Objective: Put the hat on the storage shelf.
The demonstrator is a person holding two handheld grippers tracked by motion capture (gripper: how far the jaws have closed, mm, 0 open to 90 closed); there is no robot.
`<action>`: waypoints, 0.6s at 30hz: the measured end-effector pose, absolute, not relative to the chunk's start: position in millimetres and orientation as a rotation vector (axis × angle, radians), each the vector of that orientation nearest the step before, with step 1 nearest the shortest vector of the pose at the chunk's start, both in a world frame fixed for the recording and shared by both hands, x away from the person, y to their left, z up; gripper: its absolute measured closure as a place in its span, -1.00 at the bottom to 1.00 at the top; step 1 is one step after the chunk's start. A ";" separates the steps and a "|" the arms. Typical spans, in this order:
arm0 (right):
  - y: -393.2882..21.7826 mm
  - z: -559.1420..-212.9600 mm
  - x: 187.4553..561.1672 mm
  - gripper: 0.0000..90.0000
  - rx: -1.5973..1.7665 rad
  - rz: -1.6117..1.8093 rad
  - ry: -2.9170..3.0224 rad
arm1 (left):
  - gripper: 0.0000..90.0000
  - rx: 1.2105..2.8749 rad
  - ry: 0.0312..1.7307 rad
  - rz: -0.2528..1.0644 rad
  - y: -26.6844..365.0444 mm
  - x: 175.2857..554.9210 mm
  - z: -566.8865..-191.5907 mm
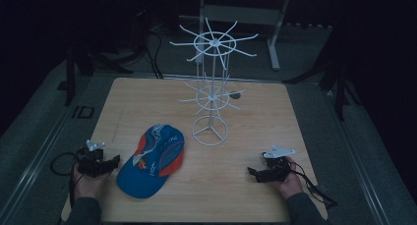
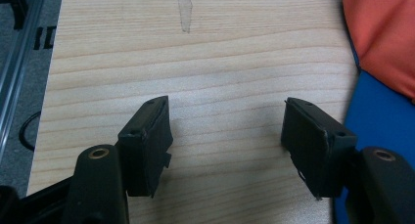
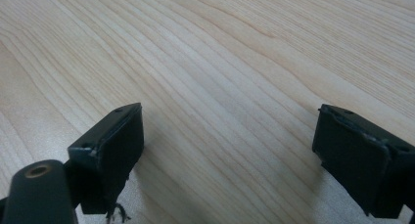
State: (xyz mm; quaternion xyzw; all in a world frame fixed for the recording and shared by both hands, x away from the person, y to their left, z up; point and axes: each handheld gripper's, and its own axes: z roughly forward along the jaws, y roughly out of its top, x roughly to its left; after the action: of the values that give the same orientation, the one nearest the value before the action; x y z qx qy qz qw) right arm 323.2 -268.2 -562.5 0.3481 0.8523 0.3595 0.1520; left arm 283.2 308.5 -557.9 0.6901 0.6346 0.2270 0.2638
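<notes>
A blue cap [image 1: 152,161] with orange side panels lies on the wooden table [image 1: 147,102], near its front left. A white wire rack [image 1: 212,82] with two tiers of spokes stands upright behind it, at the table's middle. My left gripper [image 1: 112,163] rests low just left of the cap, jaws open over bare wood; in the left gripper view [image 2: 227,136] the cap [image 2: 379,53] shows at the right edge, close to the right jaw. My right gripper [image 1: 252,173] sits near the front right, open [image 3: 230,145] with only wood grain between its jaws.
A small dark round piece [image 1: 235,94] hangs on a lower spoke of the rack. Black cables lie on the floor beyond the table's far edge. A metal rail [image 2: 14,72] runs along the table's left side.
</notes>
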 end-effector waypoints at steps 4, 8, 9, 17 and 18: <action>-268.2 -562.5 323.2 -0.74 0.999 1.032 2.446 | -0.15 1.864 1.726 0.609 309.5 283.5 -557.0; -267.5 -562.4 323.2 -0.74 1.014 1.028 2.441 | -0.05 1.871 1.729 0.582 313.6 286.0 -554.8; -267.5 -562.4 323.2 -0.74 1.014 1.028 2.441 | -0.05 1.871 1.736 0.569 314.5 286.9 -553.9; -267.7 -562.3 323.0 -0.74 1.008 1.027 2.443 | 0.04 1.872 1.733 0.563 317.5 289.1 -543.7; -267.6 -562.4 323.0 -0.74 1.009 1.028 2.443 | 0.04 1.871 1.729 0.563 317.0 289.1 -541.7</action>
State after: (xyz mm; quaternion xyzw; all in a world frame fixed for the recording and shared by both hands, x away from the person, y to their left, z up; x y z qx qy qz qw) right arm 323.0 -267.6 -562.4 0.3515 0.8513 0.3584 0.1524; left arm 289.1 317.0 -541.7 0.6919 0.6393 0.2081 0.2632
